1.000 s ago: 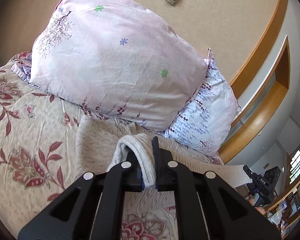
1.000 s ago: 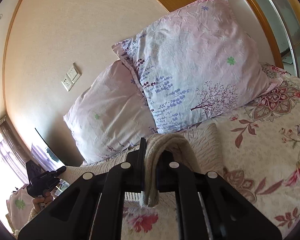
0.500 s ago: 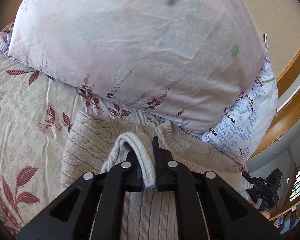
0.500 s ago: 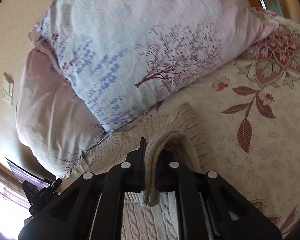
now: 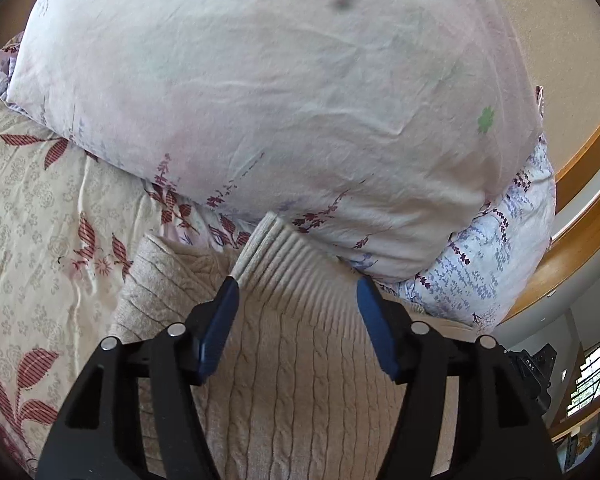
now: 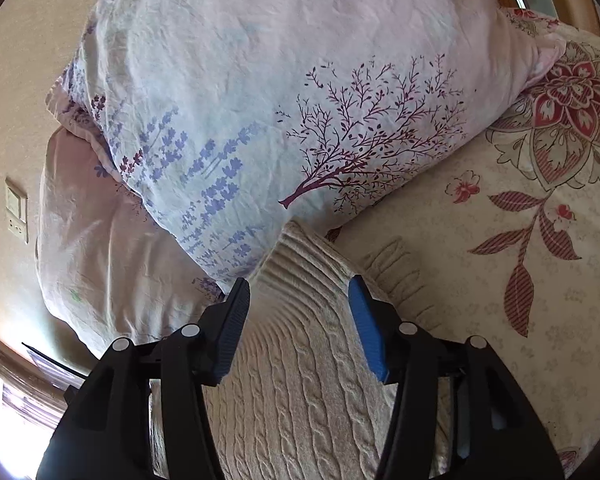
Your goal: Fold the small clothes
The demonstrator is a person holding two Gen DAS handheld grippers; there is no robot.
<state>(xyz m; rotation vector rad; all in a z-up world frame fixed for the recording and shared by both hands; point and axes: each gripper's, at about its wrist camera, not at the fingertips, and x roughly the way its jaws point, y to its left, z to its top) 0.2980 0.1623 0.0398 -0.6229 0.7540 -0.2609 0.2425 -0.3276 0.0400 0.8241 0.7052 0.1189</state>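
Note:
A beige cable-knit sweater [image 5: 292, 368] lies folded on the floral bedspread, its ribbed hem [image 5: 296, 268] laid up against the pillows. It also shows in the right wrist view [image 6: 300, 380], with the ribbed hem [image 6: 300, 268] there too. My left gripper [image 5: 298, 292] is open just above the hem, jaws wide apart and empty. My right gripper [image 6: 298, 290] is open the same way over the other corner of the hem. Both have black arms and blue pads.
A pale pink pillow [image 5: 280, 92] and a lilac-printed pillow [image 6: 300, 92] lean close behind the sweater. The cream bedspread with red flowers [image 5: 48, 240] spreads left, and right in the right wrist view [image 6: 520, 260]. A wooden headboard edge [image 5: 580, 216] and a wall switch [image 6: 16, 208] lie beyond.
Both grippers carried the sweater's hem forward toward the pillows, lowered it onto the sweater and opened, letting it go.

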